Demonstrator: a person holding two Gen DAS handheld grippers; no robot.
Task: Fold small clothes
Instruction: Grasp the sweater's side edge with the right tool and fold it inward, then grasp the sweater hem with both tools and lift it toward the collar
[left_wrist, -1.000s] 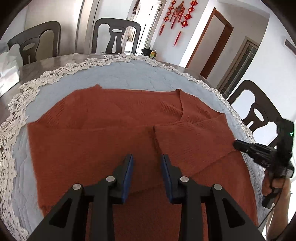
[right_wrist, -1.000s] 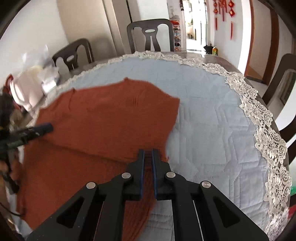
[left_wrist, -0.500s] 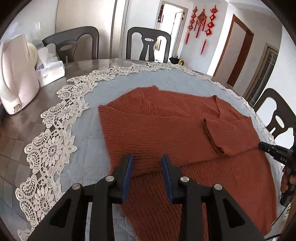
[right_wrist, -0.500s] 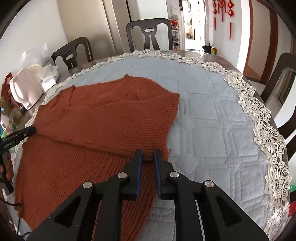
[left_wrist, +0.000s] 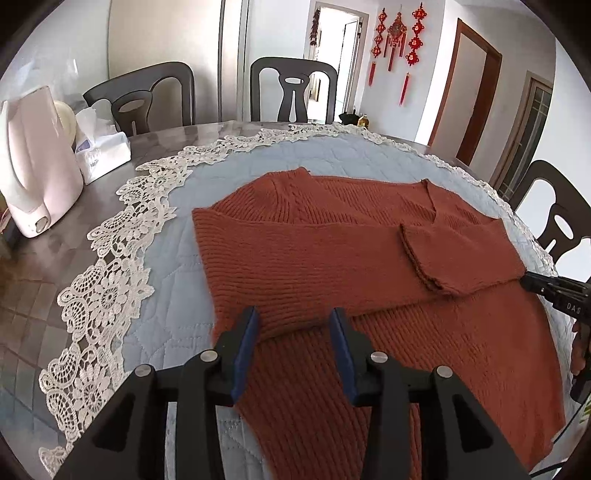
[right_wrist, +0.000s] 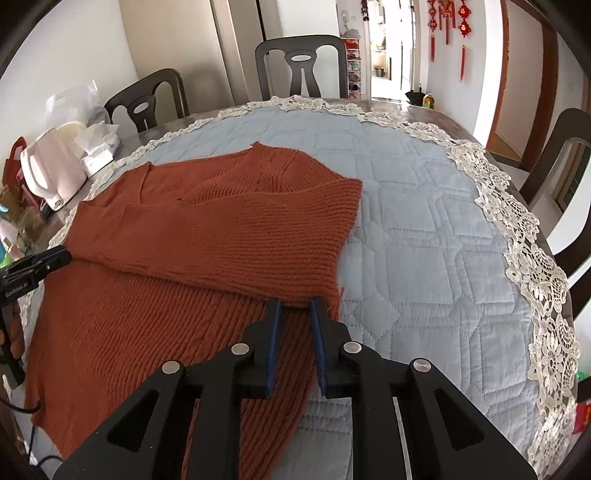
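A rust-orange knit sweater (left_wrist: 332, 258) lies flat on the blue quilted mat (left_wrist: 177, 317), both sleeves folded across its chest. It also shows in the right wrist view (right_wrist: 207, 236). My left gripper (left_wrist: 293, 321) is open and empty, jaws just above the folded sleeve's edge near the sweater's left side. My right gripper (right_wrist: 295, 306) is open and empty at the folded sleeve's lower edge near the sweater's right side. Each gripper shows in the other's view: the right one (left_wrist: 554, 291) at the right edge, the left one (right_wrist: 33, 269) at the left edge.
A lace-edged cloth (left_wrist: 110, 288) rings the mat on the dark table. A white kettle (left_wrist: 33, 166) and a tissue pack (left_wrist: 103, 155) stand at the far left. Dark chairs (left_wrist: 291, 88) surround the table.
My right gripper has opened and let go of the sleeve, which now lies folded over the chest. My left gripper has pulled back toward the sweater's left side, still open.
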